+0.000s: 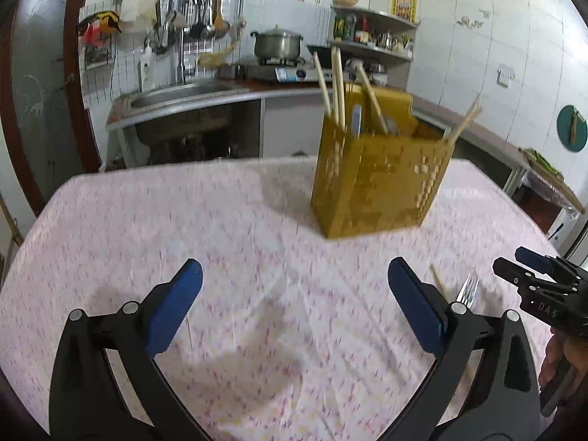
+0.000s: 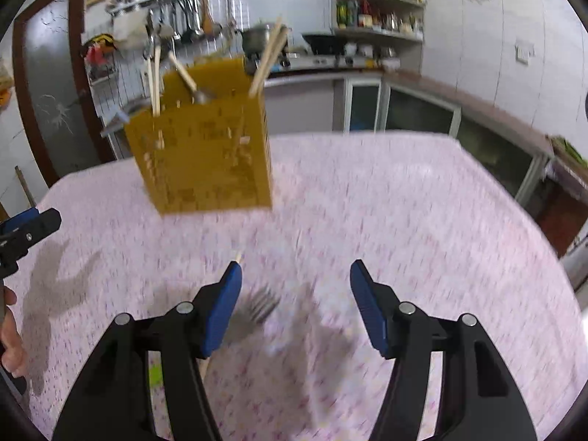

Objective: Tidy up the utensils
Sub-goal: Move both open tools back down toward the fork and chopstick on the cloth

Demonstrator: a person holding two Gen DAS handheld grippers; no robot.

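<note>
Utensils are split between two places: most stand already in the yellow perforated holder (image 1: 378, 180) set toward the far side of the desk (image 1: 183, 228), while a fork (image 2: 262, 307) and a single chopstick (image 1: 439, 281) lie loose on the pink patterned cloth at the near side; the holder is kept upright and clear of the edge, presumably so that long pieces can be dropped in from above without tipping it. Several chopsticks (image 1: 336, 84) lean out of its top at different angles, and what looks like a metal spoon is seen among them, though blur makes that uncertain.

The left tool (image 1: 294, 308) is held wide open above bare cloth, nothing being gripped; it is kept off to the side, apparently so that the other hand has room. The right tool (image 2: 296, 305) is likewise spread open and empty, poised low over the fork, whose tines show just beside its left pad; the chopstick is partly hidden under that same finger.

The step in hand is judged to be a reach for the fork; a low, flat approach would be needed, since so thin a piece lying on soft cloth may slide or be missed.
</note>
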